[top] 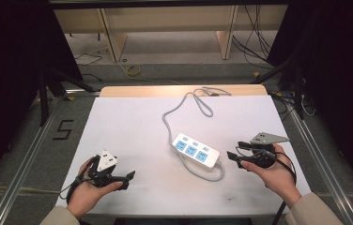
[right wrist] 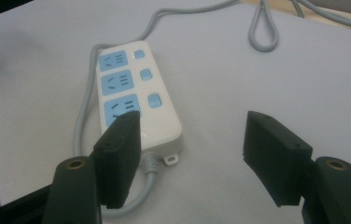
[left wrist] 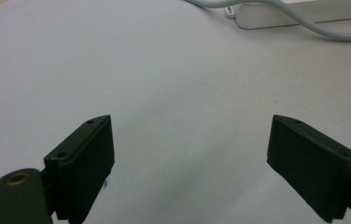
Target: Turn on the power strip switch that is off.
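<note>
Nearest: right gripper (top: 234, 158), jaws wide, just right of power strip (top: 195, 150); strip's long axis slanted; left gripper (top: 128, 179) wide, farther.

left gripper (left wrist: 190, 154): jaws wide apart, nothing between
desk (left wrist: 164, 70): white, bare under jaws
power strip (left wrist: 299, 14): far edge, top right
cord (left wrist: 323, 31): grey, curving past the strip

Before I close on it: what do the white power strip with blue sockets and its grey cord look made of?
The white power strip with blue sockets looks like hard moulded plastic, smooth with a slight sheen along its rounded edges. Its grey cord seems rubbery or vinyl-sheathed, since it lies in soft loops, with a ribbed collar where it enters the strip.
</note>
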### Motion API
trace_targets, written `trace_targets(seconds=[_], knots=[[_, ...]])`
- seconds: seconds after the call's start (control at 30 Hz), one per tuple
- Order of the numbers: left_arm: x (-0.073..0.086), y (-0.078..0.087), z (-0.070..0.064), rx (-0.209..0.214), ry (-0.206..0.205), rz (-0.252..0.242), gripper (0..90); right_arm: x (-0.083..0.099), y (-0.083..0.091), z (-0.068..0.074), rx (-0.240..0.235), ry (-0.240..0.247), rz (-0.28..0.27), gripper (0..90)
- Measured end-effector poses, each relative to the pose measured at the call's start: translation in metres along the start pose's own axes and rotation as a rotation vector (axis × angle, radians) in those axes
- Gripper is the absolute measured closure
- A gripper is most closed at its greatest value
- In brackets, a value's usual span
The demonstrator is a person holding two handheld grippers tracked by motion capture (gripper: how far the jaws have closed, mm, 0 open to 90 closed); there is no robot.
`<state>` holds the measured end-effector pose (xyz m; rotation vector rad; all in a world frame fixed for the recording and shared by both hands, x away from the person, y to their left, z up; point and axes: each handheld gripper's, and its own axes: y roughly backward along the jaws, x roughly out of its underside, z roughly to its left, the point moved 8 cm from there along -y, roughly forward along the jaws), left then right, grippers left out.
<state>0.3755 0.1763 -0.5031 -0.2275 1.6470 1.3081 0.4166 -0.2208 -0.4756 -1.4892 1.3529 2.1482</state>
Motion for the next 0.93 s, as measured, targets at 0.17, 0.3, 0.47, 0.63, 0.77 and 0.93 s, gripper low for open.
trace_targets(seconds=[0.17,0.3,0.47,0.63,0.77,0.93], knots=[[0.000,0.000,0.000,0.000,0.000,0.001,14.6,0.007,0.006,-0.002,0.003,0.002,-0.023,34.5],[0.000,0.000,0.000,-0.001,0.000,0.000,14.6,0.011,0.011,-0.001,0.001,0.001,-0.034,33.7],[0.000,0.000,0.000,-0.002,-0.001,0.000,14.6,0.016,0.015,0.000,0.002,0.001,-0.041,33.2],[0.000,0.000,0.000,-0.001,-0.001,0.000,14.6,0.018,0.018,0.001,0.004,-0.003,-0.048,32.7],[-0.001,0.000,0.000,-0.003,0.001,-0.003,14.6,0.019,0.019,0.001,0.004,0.001,-0.049,32.4],[-0.001,0.000,0.000,-0.002,0.000,-0.002,14.6,0.019,0.019,0.001,0.006,-0.003,-0.052,31.8]])
